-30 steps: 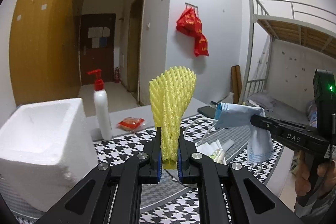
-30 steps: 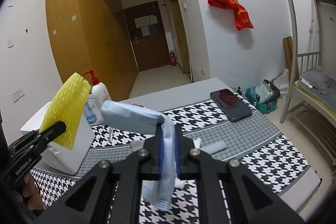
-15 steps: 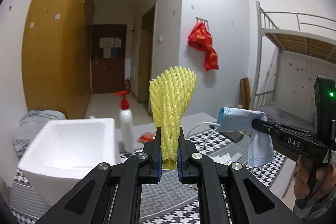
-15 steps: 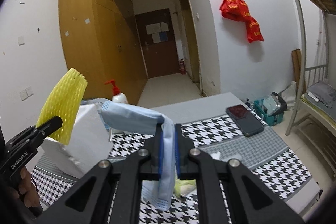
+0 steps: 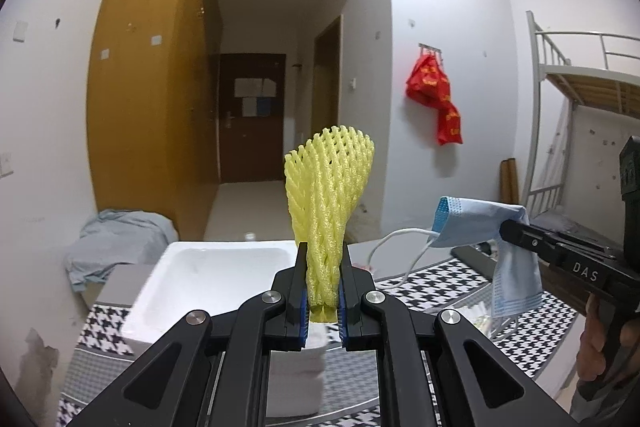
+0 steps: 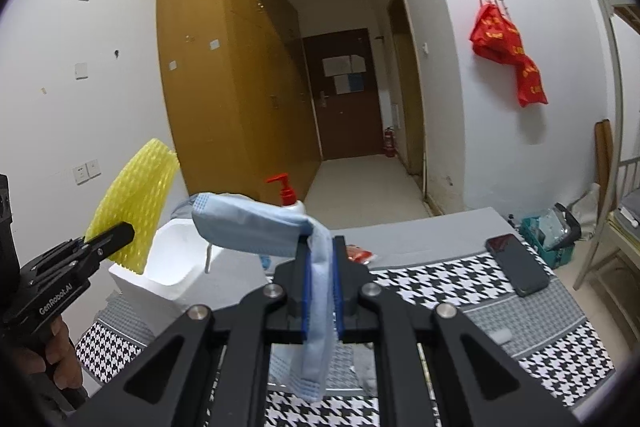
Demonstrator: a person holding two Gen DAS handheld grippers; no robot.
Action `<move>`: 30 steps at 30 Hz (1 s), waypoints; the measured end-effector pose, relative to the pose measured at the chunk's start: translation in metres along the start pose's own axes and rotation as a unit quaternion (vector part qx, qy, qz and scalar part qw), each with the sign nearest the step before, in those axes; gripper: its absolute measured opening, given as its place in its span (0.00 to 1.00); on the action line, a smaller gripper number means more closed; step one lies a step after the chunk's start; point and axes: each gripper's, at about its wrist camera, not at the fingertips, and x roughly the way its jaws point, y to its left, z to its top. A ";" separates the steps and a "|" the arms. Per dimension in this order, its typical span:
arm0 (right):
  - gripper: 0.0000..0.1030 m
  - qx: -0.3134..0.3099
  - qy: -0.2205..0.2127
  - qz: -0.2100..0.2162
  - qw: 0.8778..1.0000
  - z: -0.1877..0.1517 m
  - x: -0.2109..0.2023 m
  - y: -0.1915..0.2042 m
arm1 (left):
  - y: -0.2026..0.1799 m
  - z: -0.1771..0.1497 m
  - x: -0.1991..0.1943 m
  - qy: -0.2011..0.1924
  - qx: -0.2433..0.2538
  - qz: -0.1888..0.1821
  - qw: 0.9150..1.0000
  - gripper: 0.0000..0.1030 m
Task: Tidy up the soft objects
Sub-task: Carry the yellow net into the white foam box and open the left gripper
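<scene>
A: State the yellow foam net (image 5: pixel 329 203).

B: Mesh sleeve of soft yellow foam; upright; pinched flat at its lower end and fanning wide toward the top; raised in the air in front of the white foam box (image 5: pixel 224 267).

A: And the blue face mask (image 6: pixel 256 227)?

B: Pale blue pleated mask; folded over and clamped near one end; one part juts out sideways, the other droops downward; white ear loop (image 5: pixel 404 247) dangling; held above the houndstooth cloth (image 6: pixel 460 279); just beside the net, not touching it.
</scene>
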 end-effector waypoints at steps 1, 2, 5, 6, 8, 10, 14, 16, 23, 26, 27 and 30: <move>0.12 -0.002 0.000 0.003 1.000 0.000 0.001 0.003 | 0.001 0.000 0.000 0.001 0.000 0.003 1.000 0.11; 0.12 -0.005 0.000 0.006 1.000 0.001 0.003 0.005 | 0.003 0.001 0.000 0.002 -0.001 0.005 1.000 0.11; 0.12 -0.005 0.002 0.014 1.000 0.001 0.008 0.011 | 0.015 -0.001 -0.002 0.007 -0.002 0.018 1.000 0.11; 0.12 -0.004 0.002 0.017 1.000 0.001 0.010 0.012 | 0.018 -0.001 0.000 0.009 -0.003 0.021 1.000 0.11; 0.12 -0.003 0.002 0.020 1.000 0.000 0.012 0.015 | 0.024 0.000 0.002 0.015 -0.006 0.026 1.000 0.11; 0.12 -0.006 0.000 0.023 1.000 0.001 0.015 0.019 | 0.027 0.000 0.006 0.022 -0.004 0.030 0.999 0.11; 0.12 -0.004 0.000 0.028 1.000 0.001 0.021 0.021 | 0.034 -0.002 0.014 0.036 -0.007 0.028 0.999 0.11; 0.12 -0.002 0.001 0.027 1.000 0.001 0.025 0.021 | 0.037 -0.004 0.020 0.042 -0.004 0.034 0.999 0.11; 0.12 0.001 0.010 0.020 1.000 -0.002 0.033 0.021 | 0.050 -0.013 0.044 0.073 -0.007 0.042 0.996 0.13; 0.12 0.000 0.013 0.018 1.000 -0.002 0.035 0.023 | 0.059 -0.017 0.051 0.084 -0.017 0.046 0.995 0.45; 0.12 0.000 0.013 0.017 1.000 -0.002 0.036 0.023 | 0.061 -0.018 0.052 0.084 -0.019 0.051 0.995 0.55; 0.12 0.000 0.014 0.014 1.000 0.000 0.038 0.024 | 0.065 -0.017 0.046 0.072 -0.022 0.053 0.996 0.76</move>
